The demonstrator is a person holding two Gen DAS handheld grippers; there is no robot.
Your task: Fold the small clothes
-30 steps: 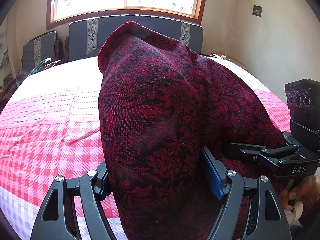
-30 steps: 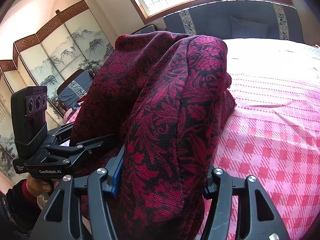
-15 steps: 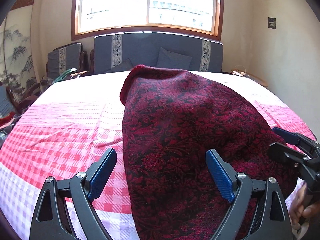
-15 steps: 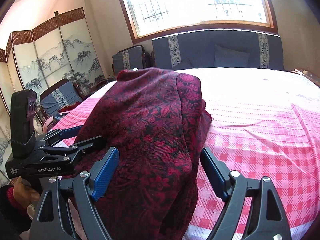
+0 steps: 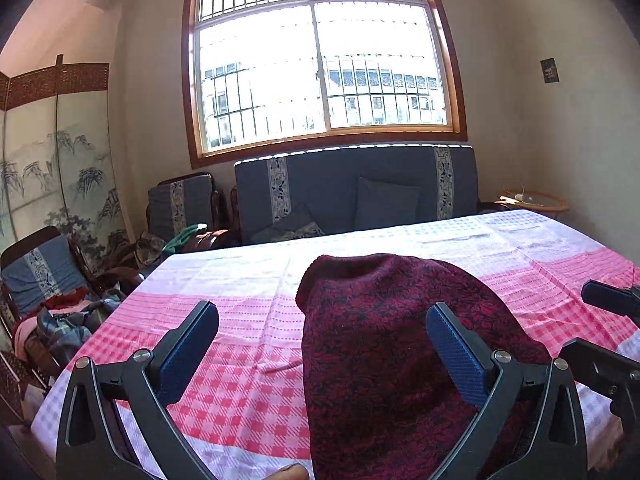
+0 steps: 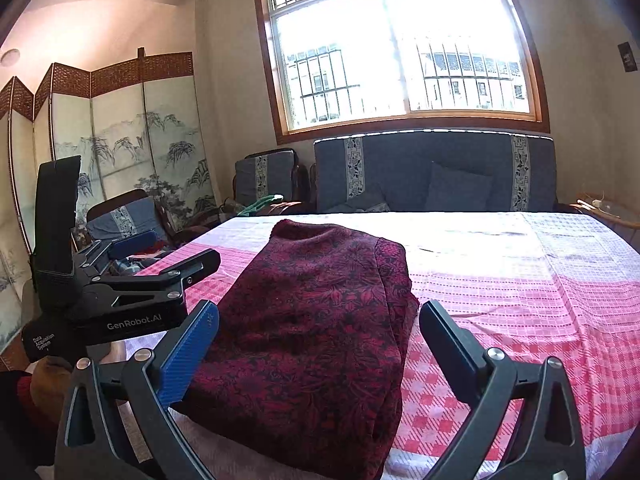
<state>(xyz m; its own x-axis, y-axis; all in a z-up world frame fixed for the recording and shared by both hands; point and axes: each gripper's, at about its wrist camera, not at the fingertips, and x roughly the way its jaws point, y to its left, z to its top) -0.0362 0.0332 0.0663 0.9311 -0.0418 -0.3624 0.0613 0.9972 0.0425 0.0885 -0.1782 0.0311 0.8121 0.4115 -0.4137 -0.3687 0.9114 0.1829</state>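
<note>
1. A dark red garment [image 6: 320, 320] with a black floral pattern lies folded into a thick, rounded bundle on the near part of a table, close to the front edge and a little toward the person's left.
2. The left gripper [image 5: 320, 344] has just been opening; its jaws stand wide, and its blue pads touch nothing. The cloth lies below and between them, released.
3. The right gripper [image 6: 316, 336] has likewise just been opening and is spread wide above the bundle, holding nothing. In its view the left gripper sits just beside the bundle's left side.
4. Risk, as a judgement: the bundle looks puffy rather than flat, so its top layer may spring open or slide. Its near end appears to sit at the table edge, so a brush from either gripper could drag it off.
5. The table is covered by a cloth [image 6: 520, 300] checked in pink and white, slightly creased.
6. Beyond it are a dark blue sofa [image 6: 440, 172] beneath a large barred window [image 6: 400, 48], armchairs, a painted folding screen [image 6: 120, 140] on the left, and a heap of clothes [image 5: 60, 320].
</note>
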